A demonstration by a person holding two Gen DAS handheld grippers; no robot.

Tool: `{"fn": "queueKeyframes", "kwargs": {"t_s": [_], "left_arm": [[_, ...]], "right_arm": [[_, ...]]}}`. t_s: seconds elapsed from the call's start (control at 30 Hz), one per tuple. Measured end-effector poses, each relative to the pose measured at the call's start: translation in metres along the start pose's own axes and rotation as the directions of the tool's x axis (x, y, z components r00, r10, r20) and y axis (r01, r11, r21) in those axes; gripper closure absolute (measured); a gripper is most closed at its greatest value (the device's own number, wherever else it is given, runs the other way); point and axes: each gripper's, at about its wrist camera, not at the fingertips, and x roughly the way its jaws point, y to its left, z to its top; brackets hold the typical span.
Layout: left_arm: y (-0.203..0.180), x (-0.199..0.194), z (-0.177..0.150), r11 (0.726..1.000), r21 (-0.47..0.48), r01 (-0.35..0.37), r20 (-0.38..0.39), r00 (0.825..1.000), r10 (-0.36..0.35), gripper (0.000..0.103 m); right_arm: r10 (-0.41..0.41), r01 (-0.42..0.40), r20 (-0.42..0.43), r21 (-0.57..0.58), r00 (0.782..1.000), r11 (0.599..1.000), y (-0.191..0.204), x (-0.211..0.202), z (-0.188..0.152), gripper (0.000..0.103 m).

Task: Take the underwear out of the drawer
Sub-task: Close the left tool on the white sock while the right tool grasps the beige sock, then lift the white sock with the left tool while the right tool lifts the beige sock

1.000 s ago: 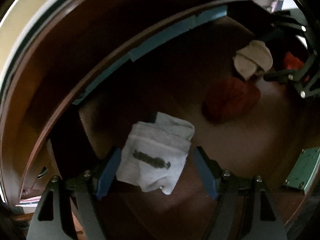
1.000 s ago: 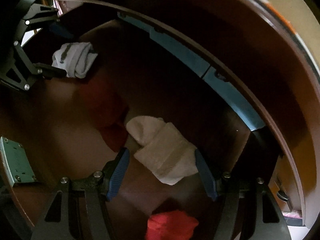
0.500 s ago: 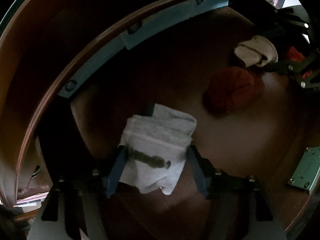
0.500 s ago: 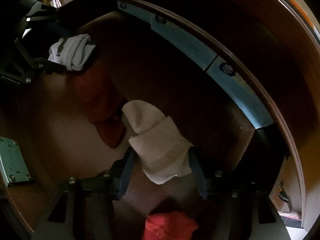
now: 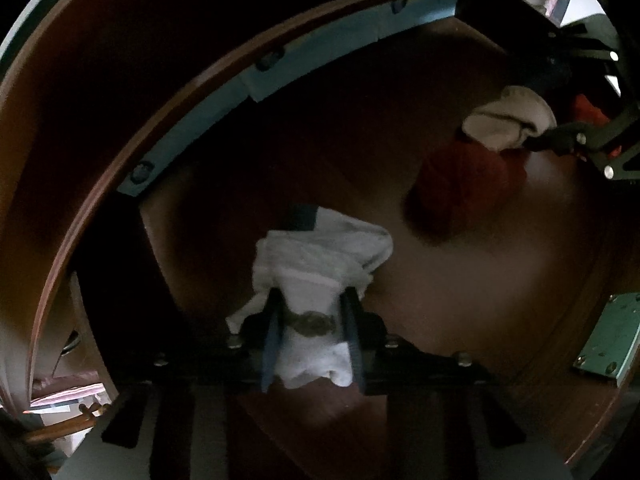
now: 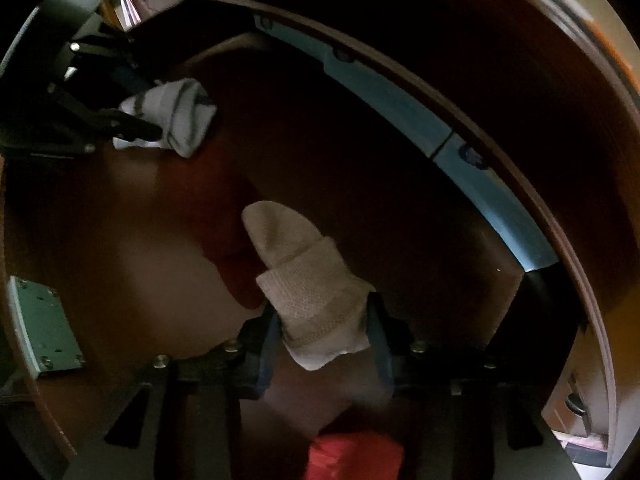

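Both grippers reach down into a dark wooden drawer (image 5: 500, 280). My left gripper (image 5: 311, 304) is closing its jaws on a white folded cloth bundle (image 5: 320, 256) with a dark mark, and the blue pads pinch its near end narrow. In the right wrist view the same white bundle (image 6: 176, 116) shows at upper left, in the other gripper's fingers. My right gripper (image 6: 323, 308) is closing on a cream knitted bundle (image 6: 304, 280), with both pads against its sides. A dark red garment (image 5: 460, 184) lies on the drawer floor between the two bundles.
A pale blue strip (image 5: 320, 52) runs along the drawer's far wall. A green metal plate (image 5: 608, 340) is fixed to the near wall. A bright red cloth (image 6: 352, 456) lies below my right gripper. The curved wooden drawer walls close in all around.
Both grippers' jaws have narrowed from wide apart to pressing on their bundles. The white bundle is now squeezed thin between the left pads. Neither bundle has left the drawer floor.
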Motion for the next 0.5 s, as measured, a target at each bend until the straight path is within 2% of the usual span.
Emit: {"fn": "queueKeyframes", "kwargs": {"t_s": [0.13, 0.5], "left_arm": [[0.000, -0.005, 0.000, 1.000, -0.015, -0.001, 0.023, 1.000, 0.001, 0.084], [0.009, -0.021, -0.021, 0.993, -0.103, 0.053, 0.127, 0.991, -0.040, 0.084]], "right_arm": [[0.019, -0.020, 0.033, 0.022, 0.999, 1.000, 0.001, -0.006, 0.004, 0.062], [0.054, -0.063, 0.113, 0.078, 0.992, 0.995, 0.004, -0.033, -0.012, 0.063]]}}
